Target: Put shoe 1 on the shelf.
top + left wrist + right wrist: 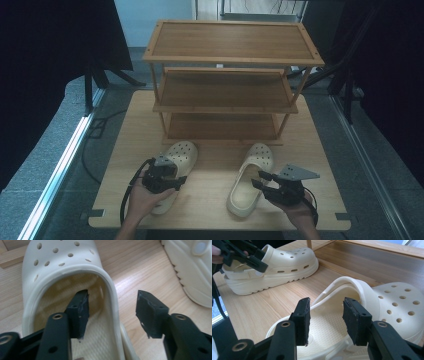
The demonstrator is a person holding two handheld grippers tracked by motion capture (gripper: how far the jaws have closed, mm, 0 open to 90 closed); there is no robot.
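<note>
From above I see a pale wooden counter [210, 200] with a three-tier wooden shoe rack [232, 45] standing at its far side and two cream-coloured perforated foam clogs lying in front of the rack. On the left, my left hand-held gripper [175, 181] sits over the heel end of the left cream clog [182, 152]; in the left gripper view its jaws stand well apart, one inside the clog's opening and the other outside its side wall [110, 290], straddling the wall without yet pinching it. Moving right, the right cream clog [252, 172] lies on the counter, apart from its mate, toe towards the rack. My right hand-held gripper [261, 181] is at that clog's open heel end; in the right gripper view its jaws are also parted, poised over the footbed and near the rim [342, 281], holding nothing. I judge the step in hand to be taking hold of each clog. The next move calls for closing both sets of jaws firmly on the clog walls, then lifting towards a rack shelf.
</note>
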